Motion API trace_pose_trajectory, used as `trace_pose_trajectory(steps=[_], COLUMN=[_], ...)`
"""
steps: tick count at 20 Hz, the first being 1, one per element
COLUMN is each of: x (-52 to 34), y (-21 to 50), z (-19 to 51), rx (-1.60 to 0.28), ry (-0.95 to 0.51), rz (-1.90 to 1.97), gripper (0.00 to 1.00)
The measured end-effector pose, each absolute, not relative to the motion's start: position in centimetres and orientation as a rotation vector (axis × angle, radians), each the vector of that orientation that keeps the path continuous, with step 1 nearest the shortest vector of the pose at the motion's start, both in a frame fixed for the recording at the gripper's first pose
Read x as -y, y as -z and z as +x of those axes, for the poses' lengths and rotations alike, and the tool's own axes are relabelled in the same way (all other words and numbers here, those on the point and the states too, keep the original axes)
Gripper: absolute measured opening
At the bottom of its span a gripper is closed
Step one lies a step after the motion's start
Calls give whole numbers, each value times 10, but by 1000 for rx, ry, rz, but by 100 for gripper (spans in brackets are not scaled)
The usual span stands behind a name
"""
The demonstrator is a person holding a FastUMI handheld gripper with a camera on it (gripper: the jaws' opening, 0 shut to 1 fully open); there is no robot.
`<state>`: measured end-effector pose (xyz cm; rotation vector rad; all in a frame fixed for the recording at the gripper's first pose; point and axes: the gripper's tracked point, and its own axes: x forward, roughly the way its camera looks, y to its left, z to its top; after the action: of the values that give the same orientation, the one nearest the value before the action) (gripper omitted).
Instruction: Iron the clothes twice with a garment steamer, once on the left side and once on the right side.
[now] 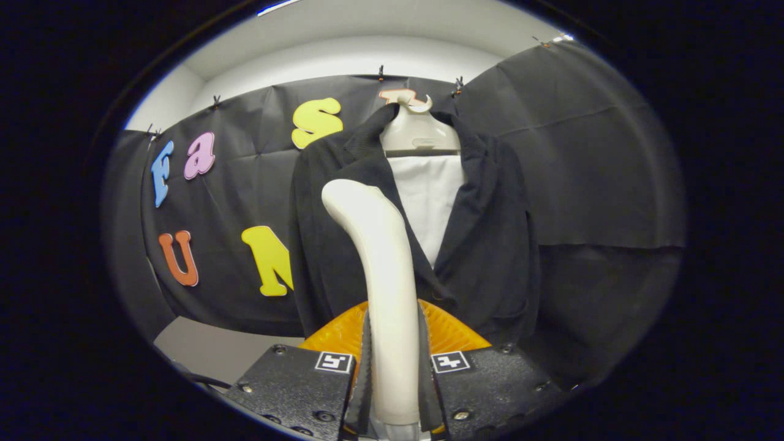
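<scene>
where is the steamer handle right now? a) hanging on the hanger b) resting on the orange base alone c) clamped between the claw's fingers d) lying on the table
c: the steamer handle stands upright between the fingers of the claw, both pressing on it, with the dark jacket beyond.

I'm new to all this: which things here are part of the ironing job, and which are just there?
Part of the job:
- garment steamer, clamped between the gripper fingers
- dark jacket on its hanger

Just there:
- white panel inside the jacket
- orange base behind the steamer
</scene>
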<state>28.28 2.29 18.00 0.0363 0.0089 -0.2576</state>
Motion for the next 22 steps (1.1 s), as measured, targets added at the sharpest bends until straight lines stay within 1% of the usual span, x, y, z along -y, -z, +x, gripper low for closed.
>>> trace_pose_trajectory(steps=[10,22], x=[1,14], y=[-119,-28], z=[277,286], rx=[-89,-244], ry=[324,413], rz=[43,31], gripper=[34,34])
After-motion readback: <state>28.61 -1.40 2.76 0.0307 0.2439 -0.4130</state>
